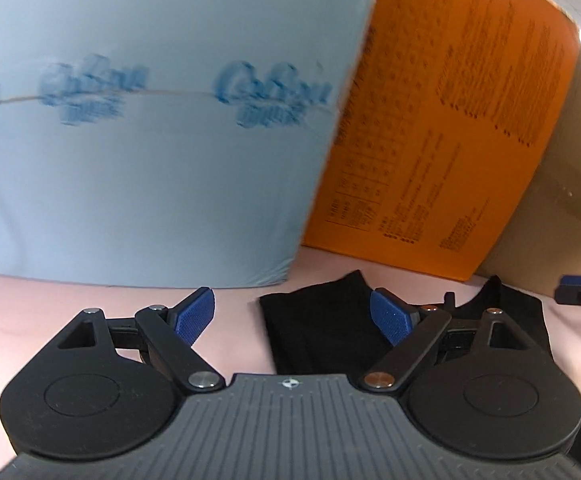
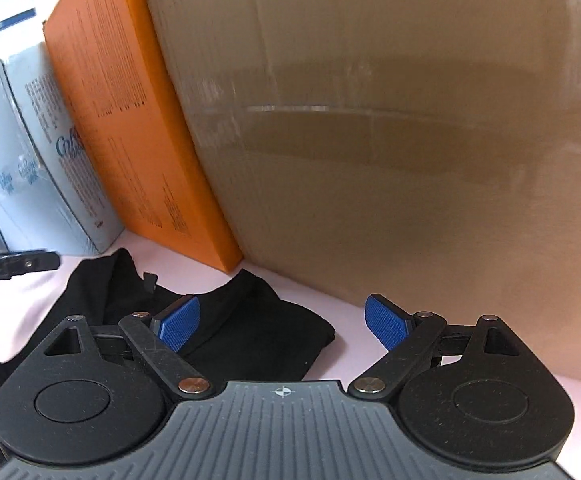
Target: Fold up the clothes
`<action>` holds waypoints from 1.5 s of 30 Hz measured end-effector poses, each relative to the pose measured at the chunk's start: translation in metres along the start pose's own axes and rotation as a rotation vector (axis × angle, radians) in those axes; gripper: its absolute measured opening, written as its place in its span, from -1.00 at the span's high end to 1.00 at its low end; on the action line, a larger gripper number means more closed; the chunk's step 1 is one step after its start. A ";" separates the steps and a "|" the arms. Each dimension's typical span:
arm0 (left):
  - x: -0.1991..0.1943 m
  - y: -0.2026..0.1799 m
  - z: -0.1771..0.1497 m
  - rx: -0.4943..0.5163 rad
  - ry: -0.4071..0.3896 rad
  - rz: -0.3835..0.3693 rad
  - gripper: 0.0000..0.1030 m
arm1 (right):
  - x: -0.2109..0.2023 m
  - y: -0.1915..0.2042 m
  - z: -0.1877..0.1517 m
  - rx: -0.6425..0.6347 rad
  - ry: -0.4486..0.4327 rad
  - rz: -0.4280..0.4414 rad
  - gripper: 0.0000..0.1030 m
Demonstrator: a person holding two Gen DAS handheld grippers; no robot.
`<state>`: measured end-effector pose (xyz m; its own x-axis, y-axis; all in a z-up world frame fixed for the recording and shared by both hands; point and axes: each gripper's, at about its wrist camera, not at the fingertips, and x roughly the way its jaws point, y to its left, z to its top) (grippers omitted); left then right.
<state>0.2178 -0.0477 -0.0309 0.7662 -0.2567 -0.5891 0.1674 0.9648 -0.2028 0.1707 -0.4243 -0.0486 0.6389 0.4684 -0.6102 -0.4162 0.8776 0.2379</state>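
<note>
With both grippers' fingers (image 1: 194,316) wide and empty over the black garment (image 2: 250,320), a careless pinch could bunch it.

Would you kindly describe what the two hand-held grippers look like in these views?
Both look alike. The left hand-held gripper and the right hand-held gripper each have a grey ribbed body with a small crosshair mark, two round black housings, black link arms with metal rivets, and two fingers faced with textured blue pads. No cables or sleeves show on them.
</note>
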 end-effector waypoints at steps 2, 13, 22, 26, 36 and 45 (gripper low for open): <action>0.009 -0.003 -0.001 0.031 0.010 -0.020 -0.62 | 0.007 -0.004 0.000 -0.007 0.007 0.017 -0.74; 0.039 -0.015 -0.005 0.225 0.076 -0.043 -0.62 | 0.042 -0.014 0.006 -0.062 0.122 0.140 -0.27; 0.052 -0.020 -0.009 0.236 0.071 -0.028 -0.69 | 0.046 -0.006 0.006 -0.110 0.129 0.169 0.46; 0.046 -0.014 -0.006 0.213 0.051 -0.014 0.89 | 0.042 0.001 0.009 -0.160 0.148 0.138 0.92; -0.007 -0.019 0.006 0.224 -0.038 -0.100 0.87 | -0.022 0.021 0.019 -0.162 0.072 0.179 0.92; -0.147 -0.035 -0.027 0.398 -0.147 -0.266 0.87 | -0.151 0.071 -0.025 -0.156 0.010 0.307 0.92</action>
<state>0.0830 -0.0455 0.0416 0.7391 -0.5140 -0.4353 0.5708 0.8211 -0.0006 0.0284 -0.4349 0.0419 0.4626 0.7066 -0.5354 -0.6828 0.6692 0.2933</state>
